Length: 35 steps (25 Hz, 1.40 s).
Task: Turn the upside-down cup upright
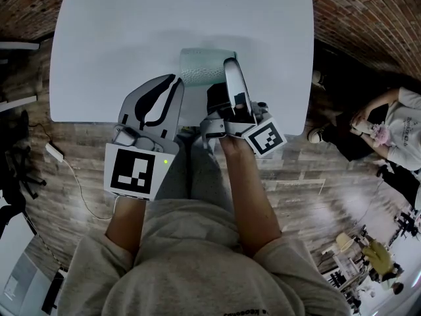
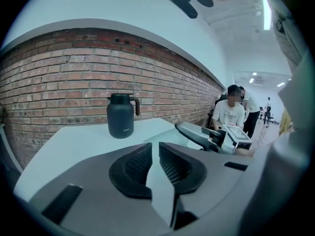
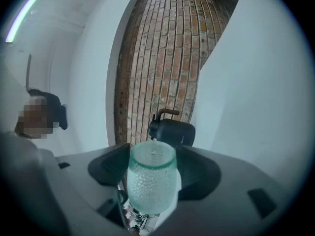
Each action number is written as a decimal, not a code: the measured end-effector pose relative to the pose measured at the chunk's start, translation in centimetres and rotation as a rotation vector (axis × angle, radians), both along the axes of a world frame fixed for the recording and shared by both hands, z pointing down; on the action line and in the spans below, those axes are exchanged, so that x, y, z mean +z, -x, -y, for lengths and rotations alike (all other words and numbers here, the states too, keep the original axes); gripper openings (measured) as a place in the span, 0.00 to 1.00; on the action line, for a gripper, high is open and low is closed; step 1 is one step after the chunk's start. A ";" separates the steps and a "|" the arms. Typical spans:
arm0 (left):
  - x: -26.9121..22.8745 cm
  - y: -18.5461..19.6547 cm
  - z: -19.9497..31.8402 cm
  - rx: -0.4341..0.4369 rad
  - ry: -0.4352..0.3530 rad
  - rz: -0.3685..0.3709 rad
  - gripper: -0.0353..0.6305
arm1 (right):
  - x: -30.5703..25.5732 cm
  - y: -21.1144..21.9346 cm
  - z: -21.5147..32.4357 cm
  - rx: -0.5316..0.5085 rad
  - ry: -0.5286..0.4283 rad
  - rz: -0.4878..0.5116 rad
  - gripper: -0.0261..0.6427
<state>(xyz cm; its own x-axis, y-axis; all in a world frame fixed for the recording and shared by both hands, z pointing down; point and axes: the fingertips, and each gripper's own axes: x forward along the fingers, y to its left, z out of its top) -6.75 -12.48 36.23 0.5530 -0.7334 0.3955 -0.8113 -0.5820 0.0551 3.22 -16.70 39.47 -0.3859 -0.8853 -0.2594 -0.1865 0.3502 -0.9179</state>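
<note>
The white counter (image 1: 118,58) carries a dark jug (image 2: 121,116) at its far side, lid on, so its contents cannot be seen. The left tongs (image 2: 152,149) rest over the counter's near edge, well short of the jug and pointing roughly toward it. They are all but closed, with only a thin slit between the ribbed pads, and nothing sits in it. The right tongs (image 3: 151,156) are also on the near side of the jug, rolled onto their side and clamped on the bubbled green glass cup (image 1: 205,66).

The cup is therefore off the counter and held between the person and the jug. Its long axis runs crosswise to the tongs' reach and lies about level rather than upright. It looks empty, and I cannot tell for certain which end is the mouth.

The right hand has the cup and the left is merely beside it, so finishing the turn likely depends on more wrist roll from the right hand before the cup is set down.
</note>
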 end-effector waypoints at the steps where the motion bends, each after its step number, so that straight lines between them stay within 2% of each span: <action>1: 0.1 0.0 0.0 -0.004 0.004 -0.002 0.14 | 0.0 0.0 0.0 -0.001 -0.002 -0.002 0.48; 2: 0.3 0.0 0.1 -0.006 0.010 -0.009 0.23 | 0.0 0.0 0.0 -0.002 -0.003 -0.004 0.48; 3: 0.5 0.0 0.1 -0.011 0.017 -0.019 0.28 | 0.0 0.0 0.0 -0.004 -0.006 -0.005 0.48; 6: 1.2 0.3 0.2 -0.027 0.067 -0.068 0.28 | -0.3 0.2 -0.1 -0.013 -0.015 -0.002 0.48; 9: 1.5 -0.7 0.0 0.026 0.117 -0.116 0.28 | -0.5 0.3 -0.1 -0.023 -0.025 0.006 0.48; 12: 1.5 -1.7 -0.2 0.075 0.141 -0.126 0.28 | -0.8 0.4 -0.2 -0.038 -0.041 0.026 0.48; 19: 1.2 -2.9 -0.7 0.123 0.161 -0.173 0.28 | -1.5 0.8 -0.8 -0.084 -0.084 0.060 0.48; 29: 0.9 -3.5 -1.6 0.183 0.169 -0.197 0.21 | -1.6 0.3 -1.0 -0.071 -0.101 0.108 0.48; 35: 0.1 -4.0 -2.0 0.242 0.171 -0.213 0.17 | -2.2 -0.2 -1.2 -0.055 -0.150 0.156 0.48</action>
